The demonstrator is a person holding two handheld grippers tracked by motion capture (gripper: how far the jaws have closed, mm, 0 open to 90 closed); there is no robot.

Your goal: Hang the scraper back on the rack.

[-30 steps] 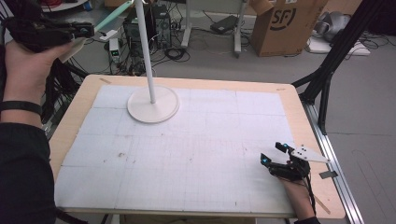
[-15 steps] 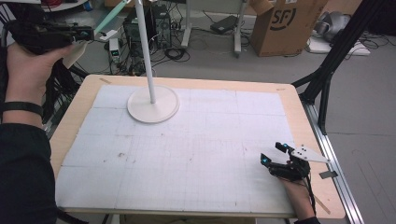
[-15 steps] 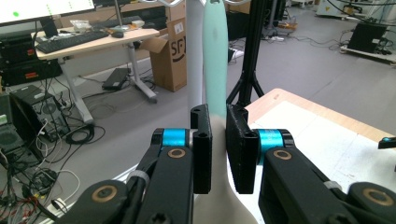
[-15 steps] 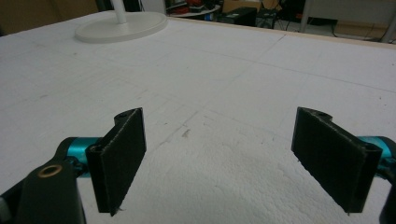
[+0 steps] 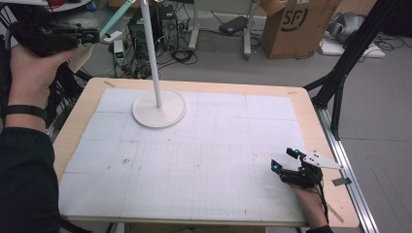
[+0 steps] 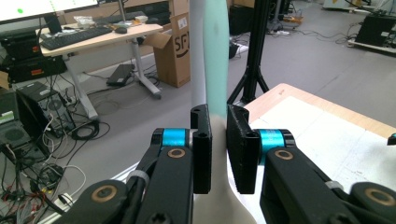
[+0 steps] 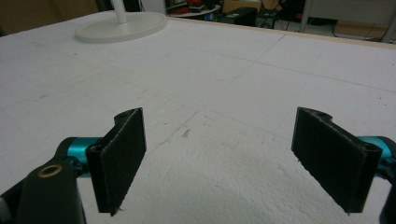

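The lamp base [image 5: 159,108] stands on the mat's [image 5: 218,160] far left part.

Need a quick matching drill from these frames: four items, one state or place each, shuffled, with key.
1. left gripper
2. right gripper
3. lamp base
4. cardboard box

A. on the floor past the table
B. jaws wide apart, low over the white mat
C. clamped on the pale green lamp arm
D. round, white, on the mat's far left

Pairs: 1-C, 2-B, 3-D, 4-A

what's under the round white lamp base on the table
The lamp base sits flat on the white gridded mat that covers the wooden table. The patch of mat beneath the base is covered, so nothing there can be seen.
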